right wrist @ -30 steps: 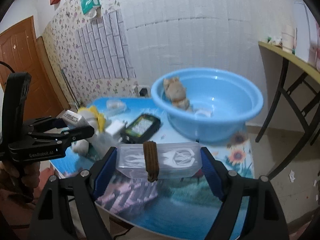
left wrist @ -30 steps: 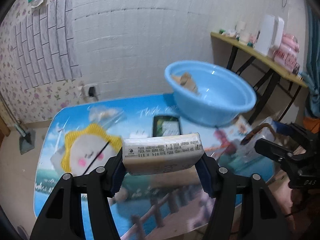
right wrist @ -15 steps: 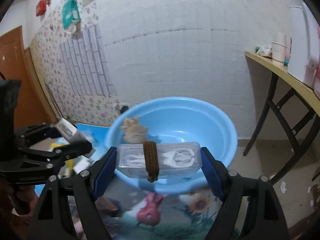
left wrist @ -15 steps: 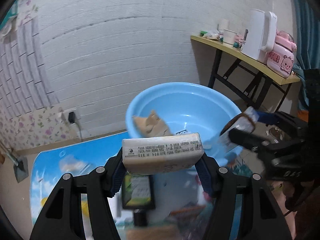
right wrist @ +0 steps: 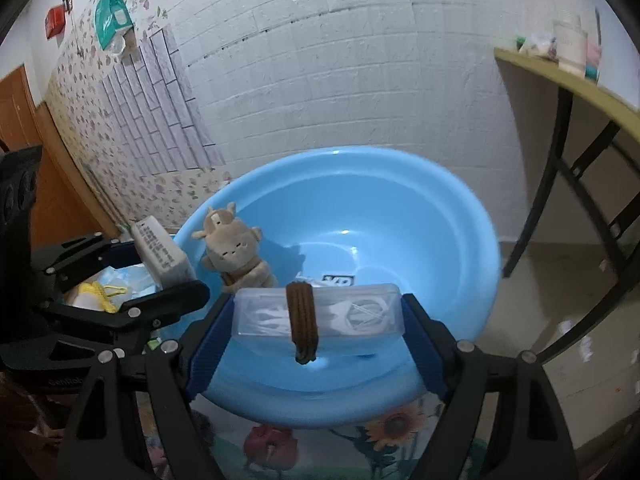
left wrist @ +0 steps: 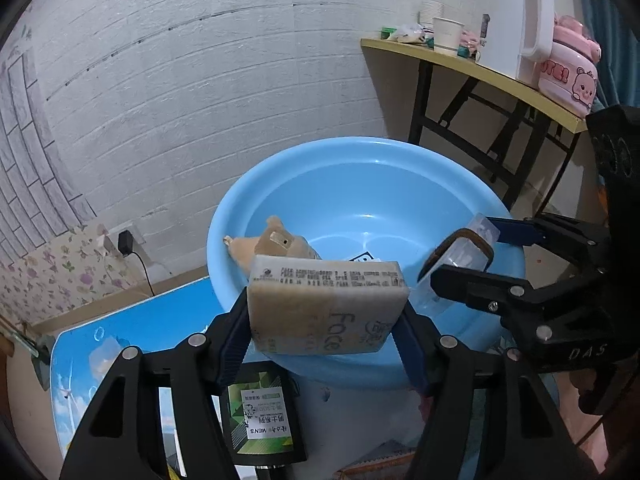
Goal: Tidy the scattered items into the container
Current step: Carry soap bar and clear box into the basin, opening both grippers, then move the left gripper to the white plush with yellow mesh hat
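Between the blue pads of the left tool (left wrist: 326, 322): pack of face tissues (left wrist: 326, 310), beige wrapper, printed label strip facing up, long axis crosswise. Jaws opening at this moment, pack tilted, its right end lower, both ends at the pads. Directly beyond and below the pack: blue basin (left wrist: 400, 184), near rim just under the tool tips. Inside the basin, past the left end of the pack: small tan plush toy (left wrist: 276, 244), leaning on the inner wall. Beneath the left tool, on the counter (left wrist: 132, 328) with its printed blue cover: dark packet with green pattern and white label (left wrist: 262, 416), lying flat just short of the basin foot.

To the right of the left tool: right tool (right wrist: 318, 316), clamped on a clear plastic box (right wrist: 352, 310) of white floss picks, a brown hair tie (right wrist: 302, 316) wrapped around the box near its middle. Box held level, crosswise, both ends pressed against the blue pads, positioned over the near rim of the basin. Beyond it on the basin floor: flat white item with dark print, partly hidden.

Left of the right tool, on the counter behind the left tool: yellow-and-white soft item (right wrist: 94, 294), partly covered. Further right of both tools: side table with a white kettle (left wrist: 510, 24), paper cup and pink container.
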`<state>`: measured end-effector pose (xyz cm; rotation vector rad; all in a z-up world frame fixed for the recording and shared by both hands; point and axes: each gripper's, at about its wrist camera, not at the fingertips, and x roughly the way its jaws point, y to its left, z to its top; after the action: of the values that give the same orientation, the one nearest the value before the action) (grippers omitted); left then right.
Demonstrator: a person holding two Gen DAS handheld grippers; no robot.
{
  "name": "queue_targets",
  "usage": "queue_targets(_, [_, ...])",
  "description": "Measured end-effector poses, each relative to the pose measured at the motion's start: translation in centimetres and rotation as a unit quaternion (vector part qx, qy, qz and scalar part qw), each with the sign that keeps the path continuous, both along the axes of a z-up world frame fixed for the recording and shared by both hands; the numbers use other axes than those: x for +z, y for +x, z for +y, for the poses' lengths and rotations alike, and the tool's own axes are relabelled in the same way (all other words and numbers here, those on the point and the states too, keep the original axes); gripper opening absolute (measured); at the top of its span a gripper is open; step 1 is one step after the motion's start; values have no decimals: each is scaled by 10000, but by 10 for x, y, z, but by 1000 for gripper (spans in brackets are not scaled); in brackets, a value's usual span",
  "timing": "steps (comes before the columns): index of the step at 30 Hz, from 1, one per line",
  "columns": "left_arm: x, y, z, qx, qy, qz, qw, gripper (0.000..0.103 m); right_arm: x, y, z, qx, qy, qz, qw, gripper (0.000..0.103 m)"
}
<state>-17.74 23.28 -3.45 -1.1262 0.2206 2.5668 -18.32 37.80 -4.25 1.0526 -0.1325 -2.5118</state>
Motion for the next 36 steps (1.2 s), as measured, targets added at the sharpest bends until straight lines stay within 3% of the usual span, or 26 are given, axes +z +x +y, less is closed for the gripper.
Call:
queue_targets(6, [3,5,-10,-45,233,-23,9997,79,1,3,0,-54,3,-23,10000,82])
queue_targets(14, [7,21,-15,-101,221,52,9997,80,5,13,-13,-99,252,19,9996,83])
queue_targets(19, [13,34,-37,120,247,121,9996,81,6,16,-15,-221,305,24,9993,85])
queue_targets(26, [13,59,-80,559,216,247,9979,92,19,31,-14,-415,419,257,9979,85])
queue_targets(36, [-12,94,-133,902,326,77,9954,97,29,72,-29,-468,381,442,9972,85])
